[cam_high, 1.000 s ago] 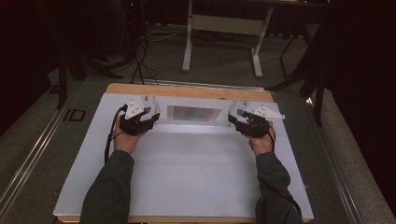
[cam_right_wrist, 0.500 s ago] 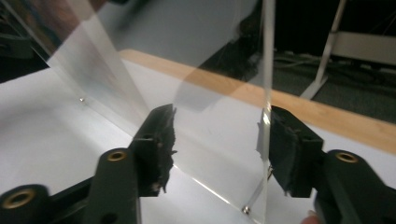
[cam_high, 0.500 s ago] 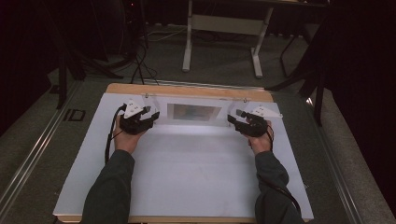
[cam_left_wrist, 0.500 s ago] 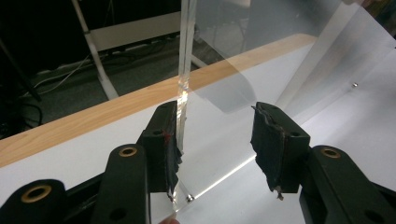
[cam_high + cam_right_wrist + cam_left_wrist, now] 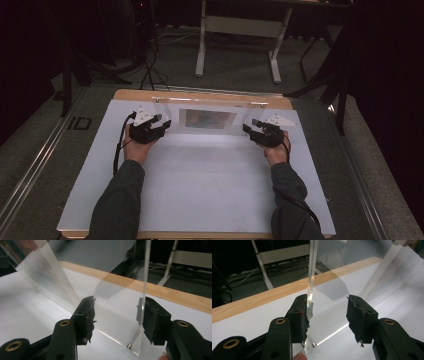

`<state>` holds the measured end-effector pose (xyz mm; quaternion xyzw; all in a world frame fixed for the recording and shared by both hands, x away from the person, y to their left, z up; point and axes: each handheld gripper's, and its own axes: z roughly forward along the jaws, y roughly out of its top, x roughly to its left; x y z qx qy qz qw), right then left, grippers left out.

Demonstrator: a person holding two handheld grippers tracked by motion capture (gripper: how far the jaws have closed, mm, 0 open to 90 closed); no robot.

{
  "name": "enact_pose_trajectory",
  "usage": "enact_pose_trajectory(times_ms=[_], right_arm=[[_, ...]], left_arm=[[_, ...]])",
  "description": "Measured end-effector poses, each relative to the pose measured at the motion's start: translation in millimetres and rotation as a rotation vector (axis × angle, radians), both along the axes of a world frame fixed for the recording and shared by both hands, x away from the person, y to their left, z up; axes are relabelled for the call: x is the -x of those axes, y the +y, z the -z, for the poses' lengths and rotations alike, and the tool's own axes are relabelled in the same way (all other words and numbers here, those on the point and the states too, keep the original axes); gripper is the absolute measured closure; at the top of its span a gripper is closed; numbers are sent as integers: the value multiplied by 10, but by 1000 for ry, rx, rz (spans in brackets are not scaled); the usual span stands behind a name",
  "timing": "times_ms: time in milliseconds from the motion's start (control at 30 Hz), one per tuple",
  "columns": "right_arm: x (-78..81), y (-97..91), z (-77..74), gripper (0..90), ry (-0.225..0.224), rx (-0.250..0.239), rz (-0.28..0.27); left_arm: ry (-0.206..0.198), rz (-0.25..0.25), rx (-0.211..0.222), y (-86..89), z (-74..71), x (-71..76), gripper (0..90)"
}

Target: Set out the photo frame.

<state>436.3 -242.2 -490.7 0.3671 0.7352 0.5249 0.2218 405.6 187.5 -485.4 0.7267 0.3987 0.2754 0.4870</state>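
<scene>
Clear acrylic picture frame (image 5: pixel 207 119), with a colourful print inside, stands upright at the far middle of the white worktop (image 5: pixel 200 195), just short of its far wooden edge. At its left end sits the left gripper (image 5: pixel 162 125), jaws spread, one pad touching the transparent side panel (image 5: pixel 311 285) but nothing pinched. At its right end the right gripper (image 5: pixel 248 128) has just been closing, jaws straddling the right-hand panel edge (image 5: pixel 142 302), not yet clamped. My read: both ends are lined up, and the actual grab and lift remain.
</scene>
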Motion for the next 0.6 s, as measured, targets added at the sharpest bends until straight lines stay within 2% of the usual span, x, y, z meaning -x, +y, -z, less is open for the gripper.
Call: enact_pose_trajectory(times_ms=[100,300,367,433,533,567,600], right_arm=[[-1,33,-20,465,-1,17,24],[9,52,-45,466,7,32,36],[19,56,-57,470,7,33,44],[24,42,-63,496,15,11,49],[29,29,-53,526,34,-10,45],[35,22,-56,524,34,-23,43],[45,28,-59,522,30,-14,46]], left_arm=[[17,-14,-2,-16,-29,-15,519],[29,-14,-16,-26,-60,-15,522],[28,-15,-1,-17,-75,-6,528],[27,-22,19,-4,-83,-4,542],[42,-21,70,22,-61,-4,549],[40,-23,63,16,-59,8,549],[43,-21,61,16,-53,13,548]])
